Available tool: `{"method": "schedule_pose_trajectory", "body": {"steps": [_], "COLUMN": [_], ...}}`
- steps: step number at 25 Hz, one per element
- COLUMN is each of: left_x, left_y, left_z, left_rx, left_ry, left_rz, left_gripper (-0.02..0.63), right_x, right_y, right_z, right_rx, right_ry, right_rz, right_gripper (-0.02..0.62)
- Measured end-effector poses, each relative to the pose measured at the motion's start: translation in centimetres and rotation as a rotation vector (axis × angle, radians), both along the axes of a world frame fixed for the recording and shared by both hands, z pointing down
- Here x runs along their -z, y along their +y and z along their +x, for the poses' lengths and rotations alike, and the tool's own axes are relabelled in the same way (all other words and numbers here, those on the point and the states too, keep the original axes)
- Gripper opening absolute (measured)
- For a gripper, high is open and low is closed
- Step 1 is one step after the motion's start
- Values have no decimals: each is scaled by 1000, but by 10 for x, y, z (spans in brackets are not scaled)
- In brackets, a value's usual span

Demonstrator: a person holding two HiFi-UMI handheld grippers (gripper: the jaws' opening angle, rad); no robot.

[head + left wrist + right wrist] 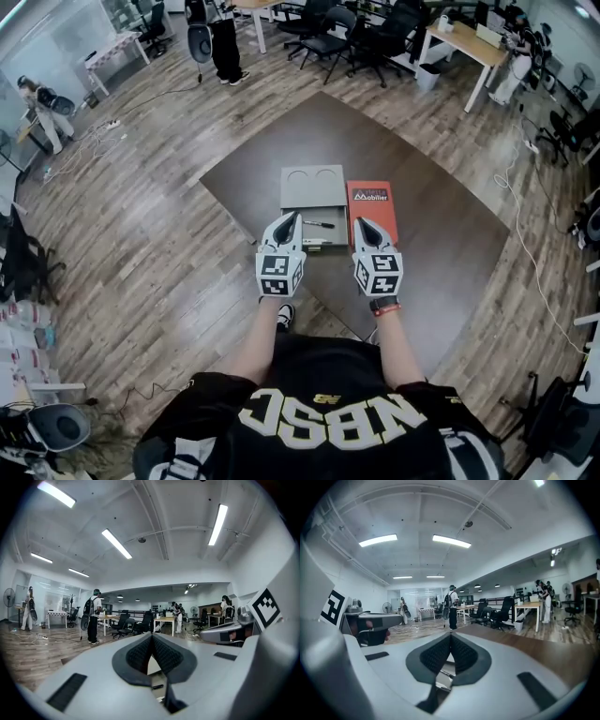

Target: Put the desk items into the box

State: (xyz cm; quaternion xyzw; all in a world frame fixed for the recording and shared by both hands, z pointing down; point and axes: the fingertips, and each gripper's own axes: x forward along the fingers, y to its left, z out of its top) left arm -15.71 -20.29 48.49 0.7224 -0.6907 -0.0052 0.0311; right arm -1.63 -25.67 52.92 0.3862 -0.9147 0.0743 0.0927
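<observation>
Over the table (450,234), our left tool (293,217) and right tool (360,222) are both closed and empty.
We see the dark table fill the middle of the frame. At its centre sits the grey box (312,187), with a flat orange-red pack (372,202) just beside it on the right. Both tools hover at the lower edge of these, jaws pressed together on nothing. A black pen (319,224) lies on the box's lower part, between the tool tips.
</observation>
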Motion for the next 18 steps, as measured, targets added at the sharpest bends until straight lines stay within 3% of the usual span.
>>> {"method": "schedule_pose_trajectory", "body": {"steps": [10, 18], "left_x": [-12, -25], "left_y": [2, -11], "left_z": [23, -11], "left_rx": [22, 59], "left_ry": [-11, 7], "left_rz": [12, -20], "left_gripper": [15, 15], "right_x": [-16, -24], "right_y": [8, -2], "right_z": [7, -24], "right_rx": [63, 94], "right_ry": [-11, 28], "right_rz": [-61, -74], "right_gripper": [9, 9]}}
